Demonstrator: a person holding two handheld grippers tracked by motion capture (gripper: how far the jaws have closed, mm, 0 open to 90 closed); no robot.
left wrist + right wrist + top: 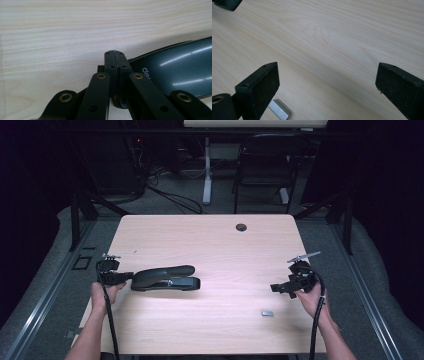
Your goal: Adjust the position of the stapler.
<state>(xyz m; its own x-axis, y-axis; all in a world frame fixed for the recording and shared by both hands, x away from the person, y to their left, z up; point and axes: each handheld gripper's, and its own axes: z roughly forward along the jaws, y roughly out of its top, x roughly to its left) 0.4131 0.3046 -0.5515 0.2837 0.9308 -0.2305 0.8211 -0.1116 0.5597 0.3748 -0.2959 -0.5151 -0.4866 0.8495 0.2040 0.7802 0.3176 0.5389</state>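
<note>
- Two grippers are being held over the bench (210, 240), and the work in hand is being judged as loading a strip of staples (267, 313) into the stapler (165, 278), which is lying on the bench's left side.
- The left gripper (126, 276) is being kept pressed together at the stapler's rear end; in the left gripper view its pads are meeting flat at the tip (116, 64) with the dark stapler body (175, 70) just beside them, so whether any part is being pinched cannot be told. If nothing is being clamped, the stapler is likely being left free to slide or swing when pushed.
- The right gripper (278, 288) is being held spread wide, empty, near the staple strip (280, 109), which is lying flat just beside one pad (263, 87). A thin, low strip is being approached by broad pads, so it could be nudged away, tipped, or broken apart.
- The strip and stapler are sitting well apart, so a drop during carrying is being risked.
</note>
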